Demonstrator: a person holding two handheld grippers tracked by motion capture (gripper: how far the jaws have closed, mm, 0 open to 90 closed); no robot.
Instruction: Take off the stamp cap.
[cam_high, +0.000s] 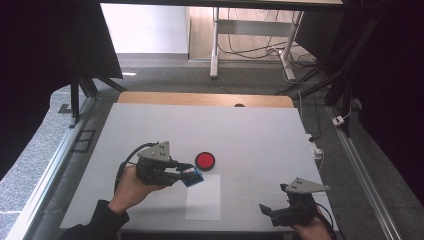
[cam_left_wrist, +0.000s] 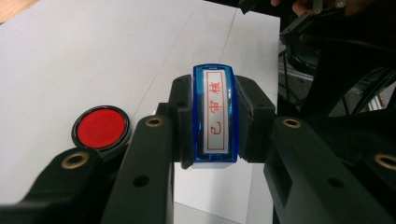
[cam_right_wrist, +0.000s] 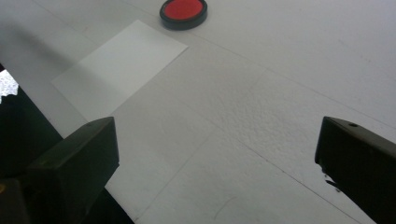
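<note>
The left gripper (cam_left_wrist: 215, 121) pinches a blue stamp (cam_left_wrist: 215, 119) by its long sides, label facing the camera, so the printing face can likely drop flat. The red ink pad (cam_left_wrist: 101, 127) lies left of the jaws, the paper sheet (cam_high: 203, 197) just beneath. The right gripper (cam_right_wrist: 217, 163) rests with jaws spread, holding nothing.

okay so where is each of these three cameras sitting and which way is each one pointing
High view: above the person's side, looking forward and down on the table; both hands and grippers show.
Left gripper view: rides the left gripper, looking along its jaws clamping a blue stamp.
Right gripper view: rides the right gripper, facing across the table; open jaws show.
Shared: red ink pad, white sheet.
</note>
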